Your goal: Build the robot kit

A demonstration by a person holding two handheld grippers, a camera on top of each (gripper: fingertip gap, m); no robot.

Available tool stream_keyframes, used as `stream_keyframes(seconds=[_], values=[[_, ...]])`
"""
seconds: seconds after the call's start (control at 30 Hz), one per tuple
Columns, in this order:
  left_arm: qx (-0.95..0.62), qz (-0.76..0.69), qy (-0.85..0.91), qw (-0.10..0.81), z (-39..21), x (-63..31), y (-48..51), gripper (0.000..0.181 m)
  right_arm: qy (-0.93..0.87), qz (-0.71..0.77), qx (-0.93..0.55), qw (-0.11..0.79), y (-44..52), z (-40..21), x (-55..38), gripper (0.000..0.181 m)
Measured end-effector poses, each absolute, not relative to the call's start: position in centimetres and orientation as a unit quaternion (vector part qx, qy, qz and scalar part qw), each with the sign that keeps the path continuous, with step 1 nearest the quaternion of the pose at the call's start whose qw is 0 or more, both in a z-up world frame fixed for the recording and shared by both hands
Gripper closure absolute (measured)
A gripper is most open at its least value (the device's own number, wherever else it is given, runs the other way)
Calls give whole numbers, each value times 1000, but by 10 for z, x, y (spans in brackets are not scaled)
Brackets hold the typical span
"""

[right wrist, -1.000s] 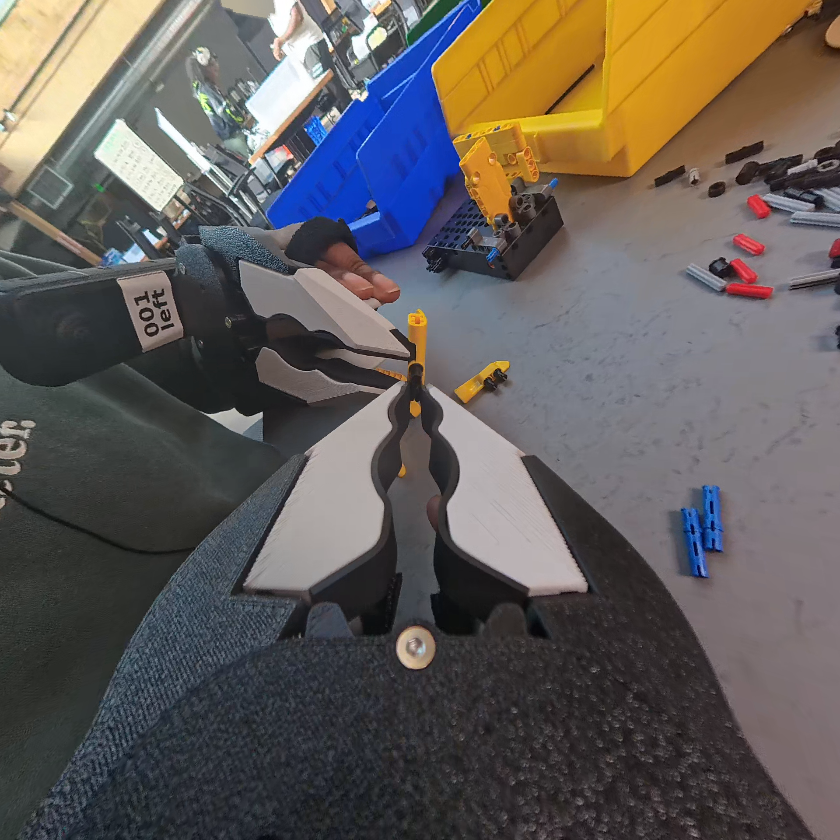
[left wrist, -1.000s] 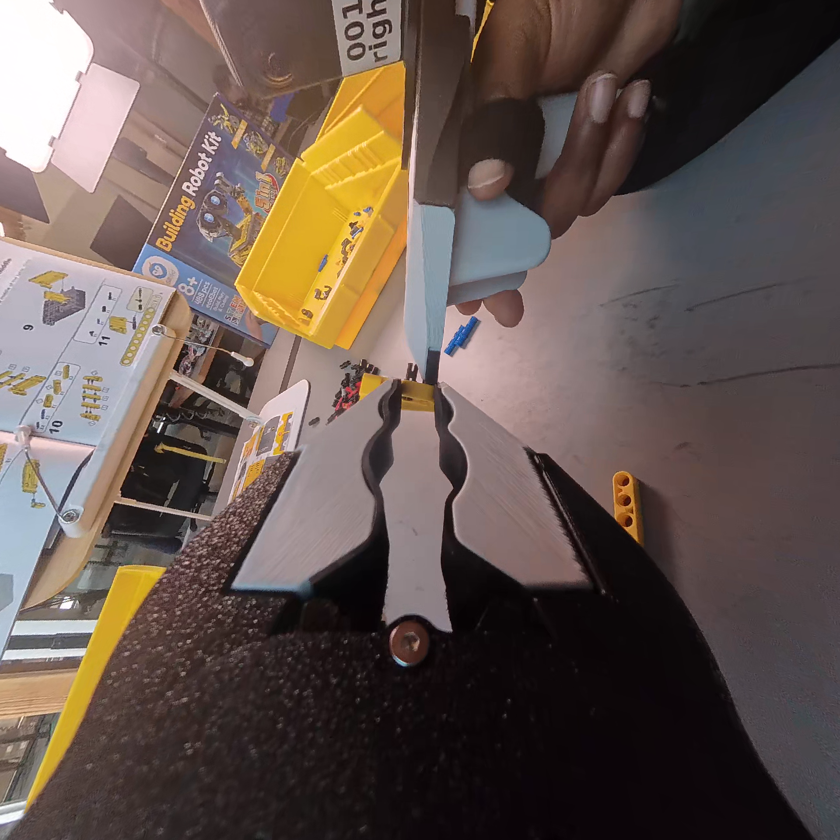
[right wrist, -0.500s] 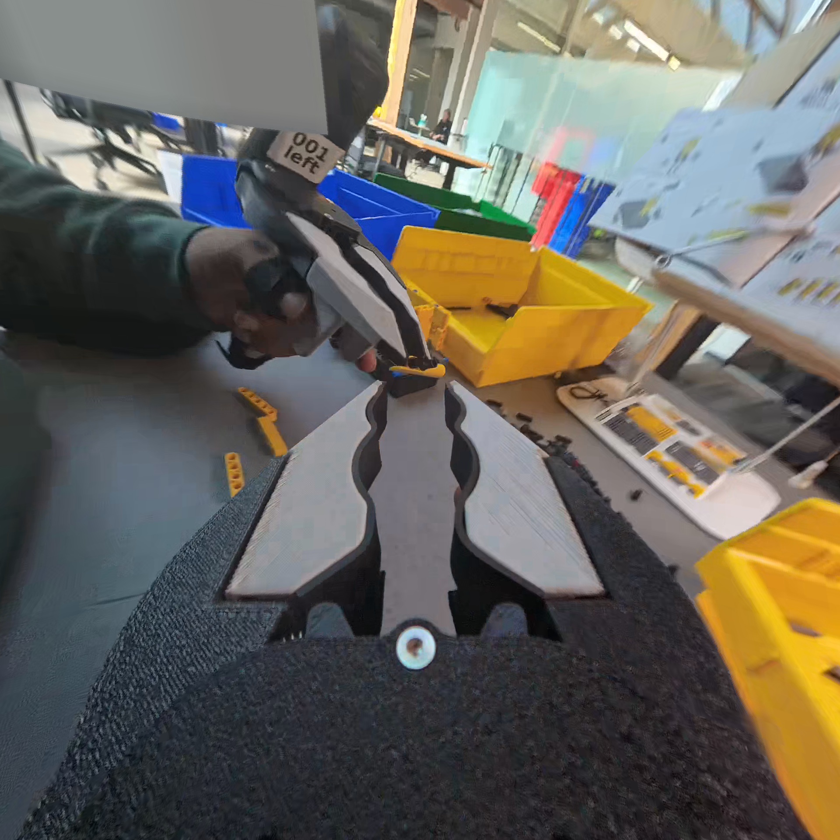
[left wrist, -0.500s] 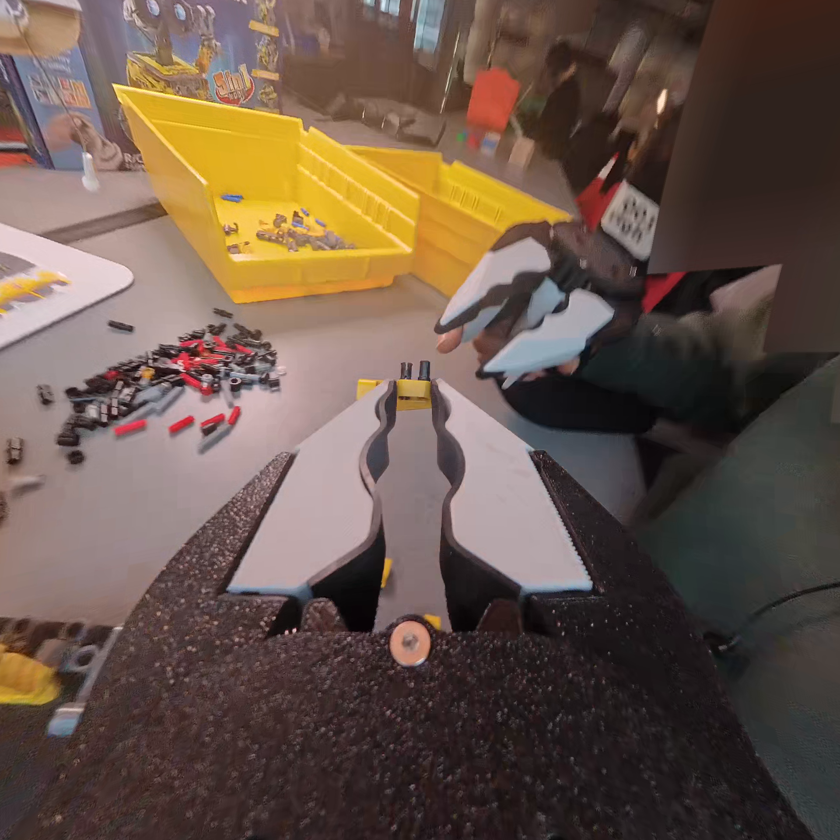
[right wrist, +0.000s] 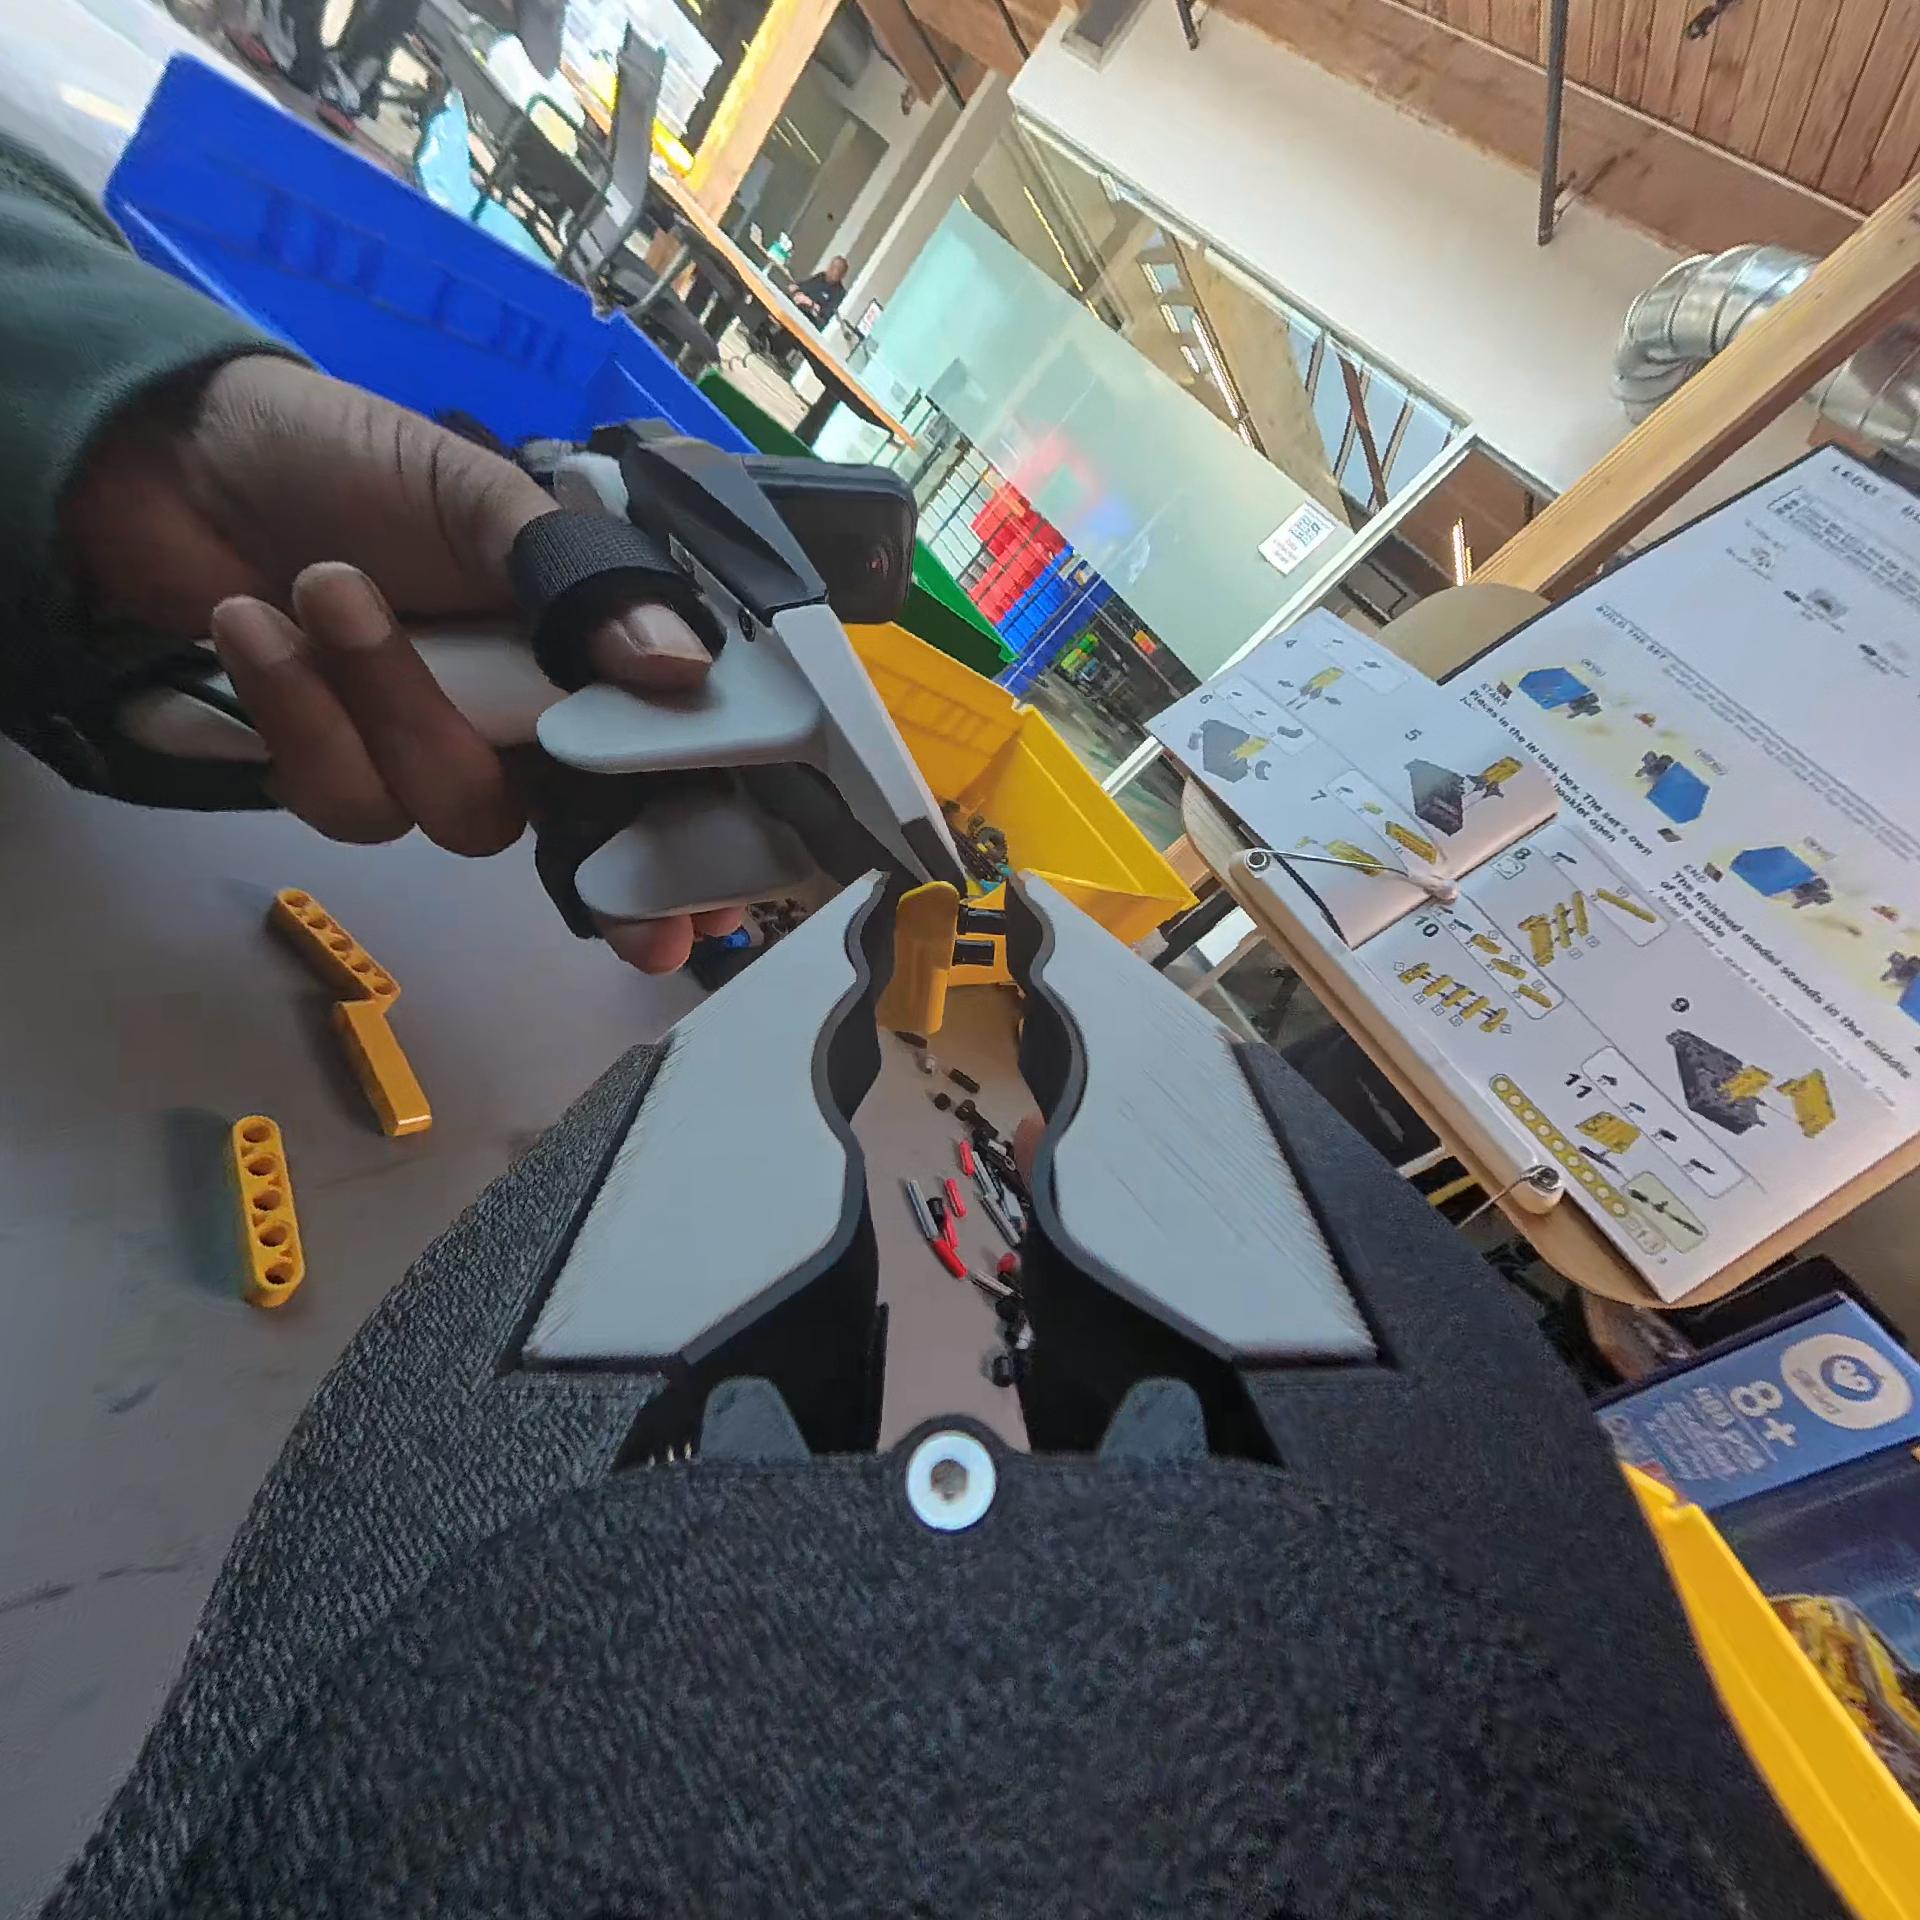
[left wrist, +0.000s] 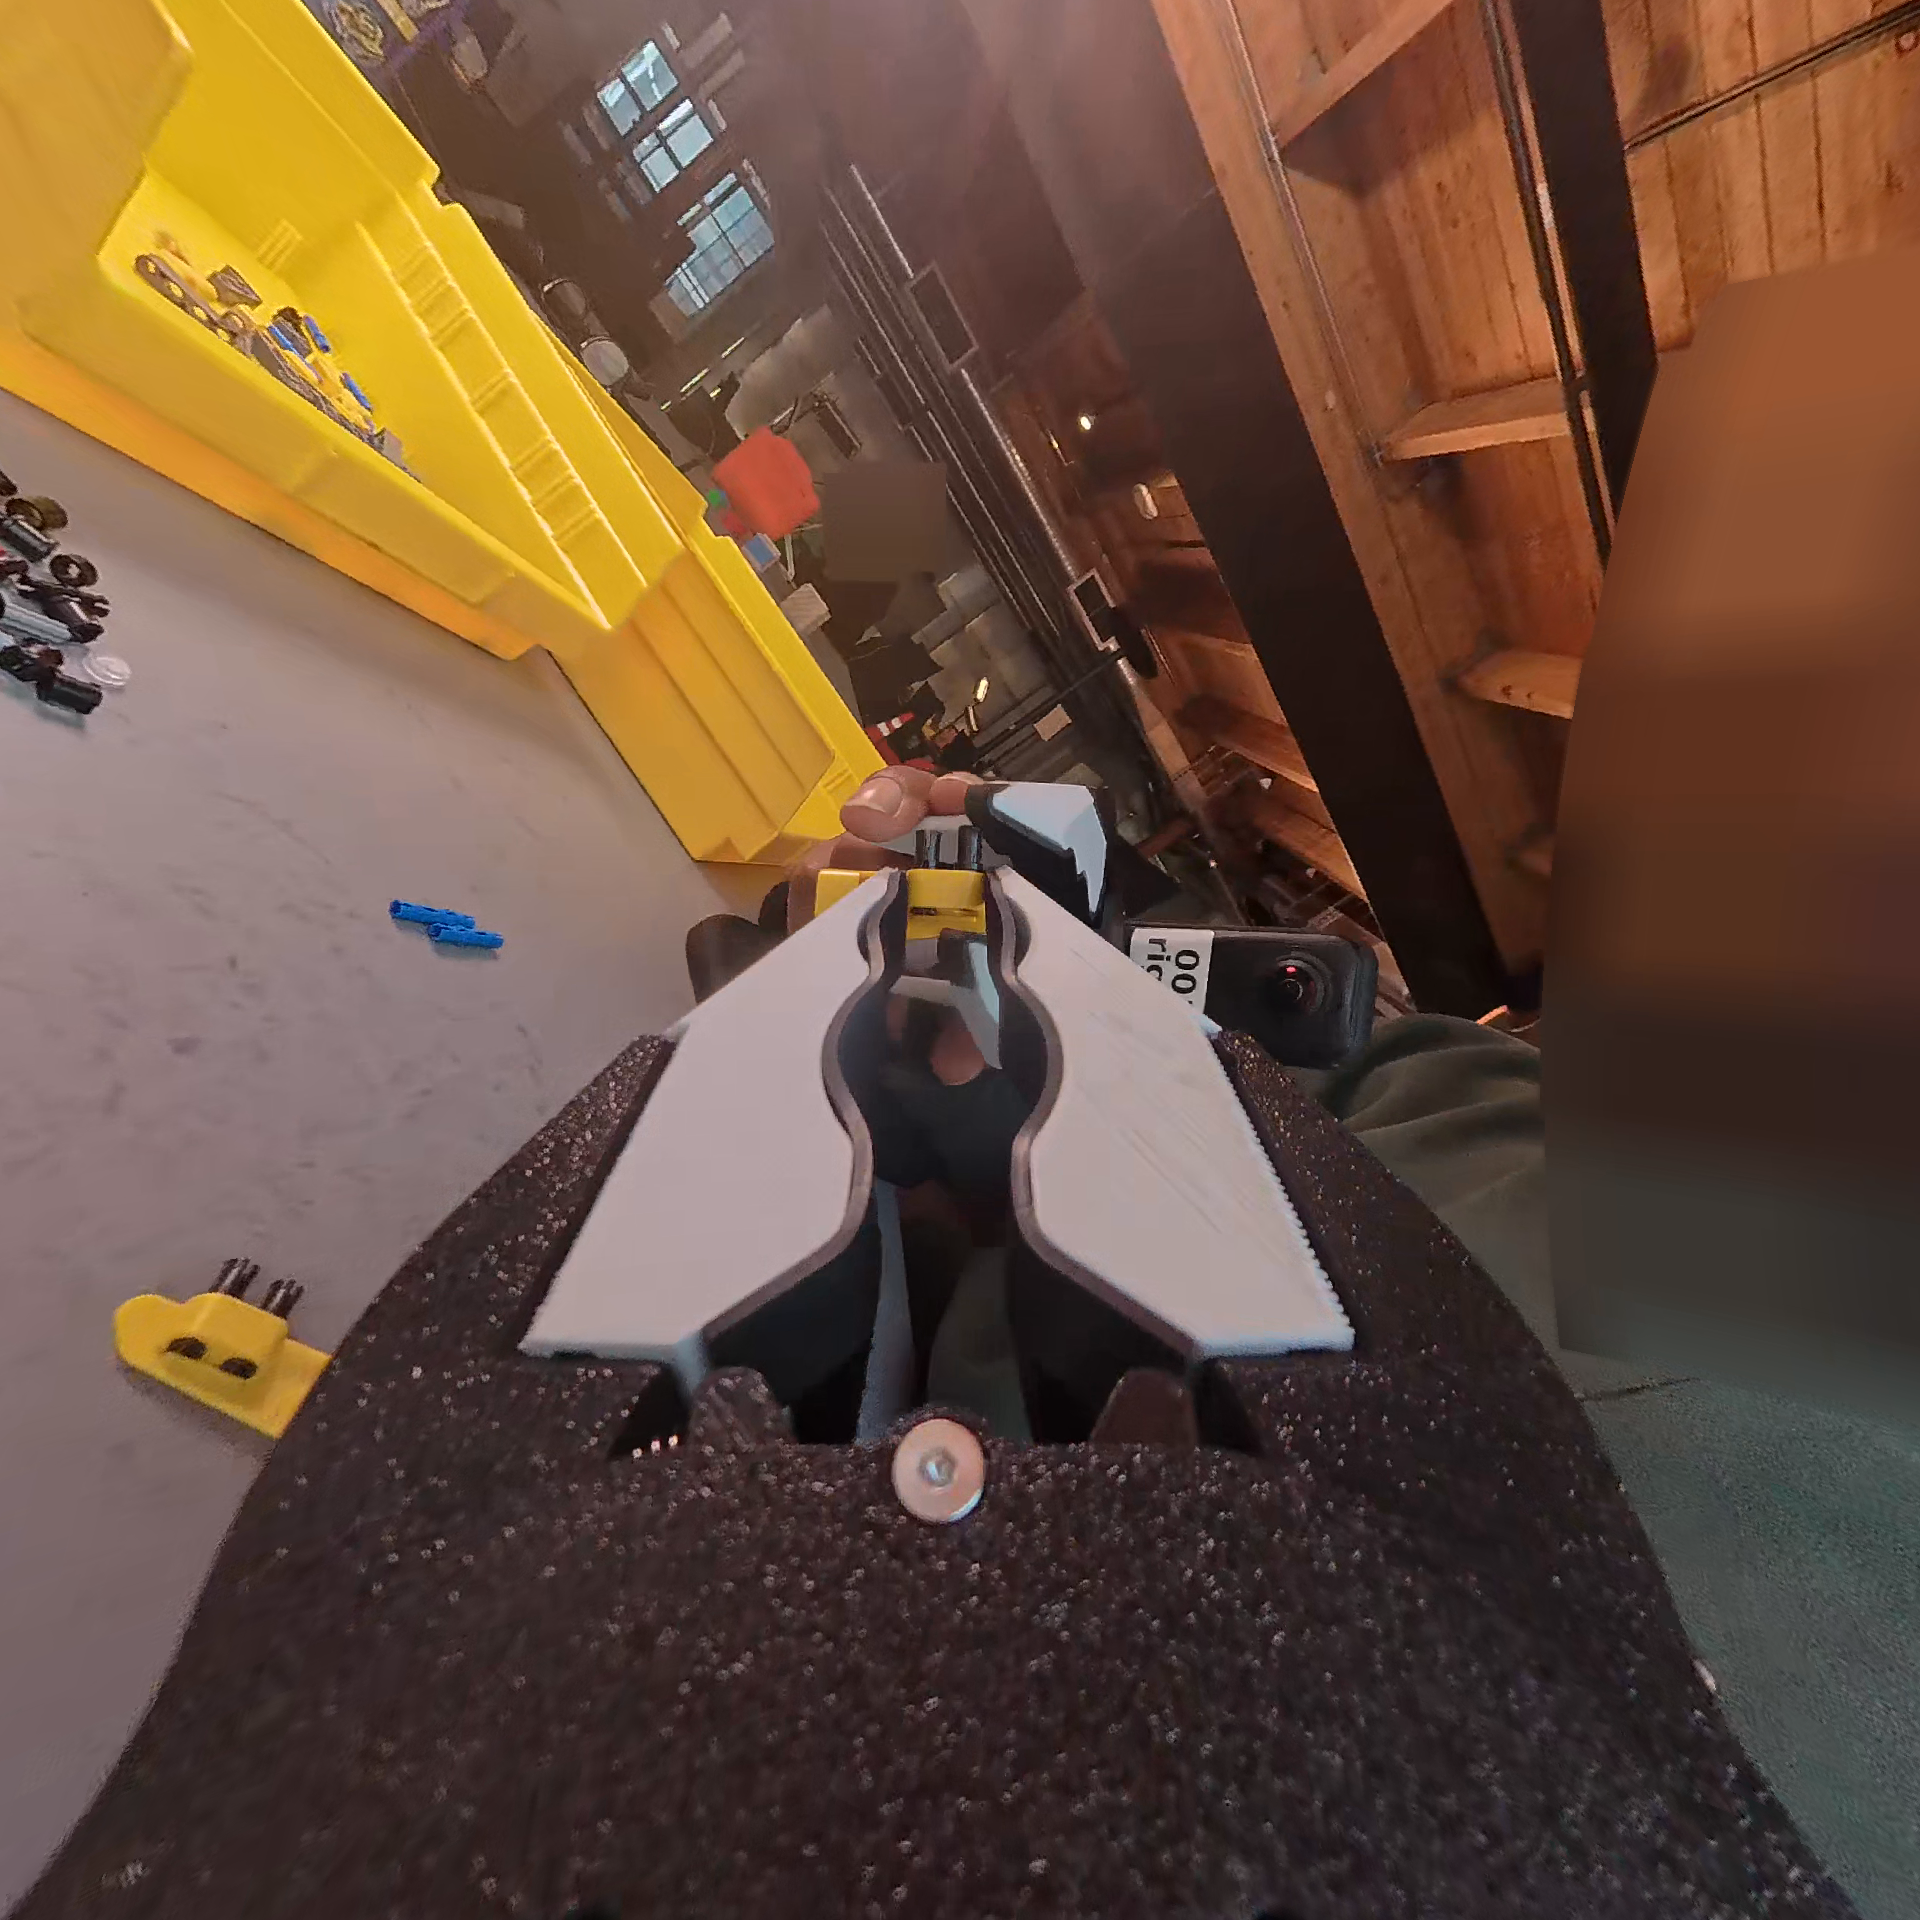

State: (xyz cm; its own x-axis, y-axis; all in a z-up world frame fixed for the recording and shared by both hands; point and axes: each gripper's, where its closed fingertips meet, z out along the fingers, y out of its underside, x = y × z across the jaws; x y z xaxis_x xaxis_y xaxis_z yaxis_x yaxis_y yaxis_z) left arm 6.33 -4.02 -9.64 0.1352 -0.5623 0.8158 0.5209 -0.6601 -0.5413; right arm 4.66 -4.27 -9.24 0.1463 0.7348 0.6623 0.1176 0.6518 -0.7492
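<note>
1. Two black pins stand out of a small yellow brick piece (left wrist: 943,902), which the left gripper (left wrist: 940,883) clamps between its closed fingertips, raised above the grey table (left wrist: 312,831).
2. The right gripper (right wrist: 943,896) has its fingers parted, one on either side of the yellow piece; whether they touch it cannot be told.
3. A hand (right wrist: 343,623) holds the left gripper's handle.
4. On the table lie another yellow piece with black pins (left wrist: 213,1351), two blue pins (left wrist: 447,925), three yellow holed beams (right wrist: 265,1210) and a scatter of black and red pins (right wrist: 971,1216).
5. Yellow bins (left wrist: 436,416) stand behind; a blue bin (right wrist: 343,270) and an instruction sheet on a wooden stand (right wrist: 1621,914) flank them.
</note>
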Motion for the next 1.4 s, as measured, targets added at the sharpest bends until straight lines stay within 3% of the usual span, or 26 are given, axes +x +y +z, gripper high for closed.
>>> stream_keyframes(seconds=[0.33,0.57,0.87,0.93,1.07,1.2,1.4], values=[[-611,-683,11,401,-92,68,-45,169,-593,320,-362,644,-49,-88,51,163],[-795,-355,117,478,-150,47,-24,168,-650,302,-421,555,-26,-139,53,148],[-886,-124,249,372,-230,50,-25,167,-741,212,-467,433,-25,-209,59,148],[-883,-136,259,367,-231,58,-28,167,-745,213,-474,417,-22,-214,64,148],[-866,-174,292,368,-220,56,-36,142,-739,224,-503,388,-12,-219,75,145],[-843,-149,357,374,-221,39,-39,146,-733,274,-528,331,-26,-224,75,143],[-842,-143,381,354,-233,37,-32,148,-716,254,-569,315,-28,-236,47,137]])
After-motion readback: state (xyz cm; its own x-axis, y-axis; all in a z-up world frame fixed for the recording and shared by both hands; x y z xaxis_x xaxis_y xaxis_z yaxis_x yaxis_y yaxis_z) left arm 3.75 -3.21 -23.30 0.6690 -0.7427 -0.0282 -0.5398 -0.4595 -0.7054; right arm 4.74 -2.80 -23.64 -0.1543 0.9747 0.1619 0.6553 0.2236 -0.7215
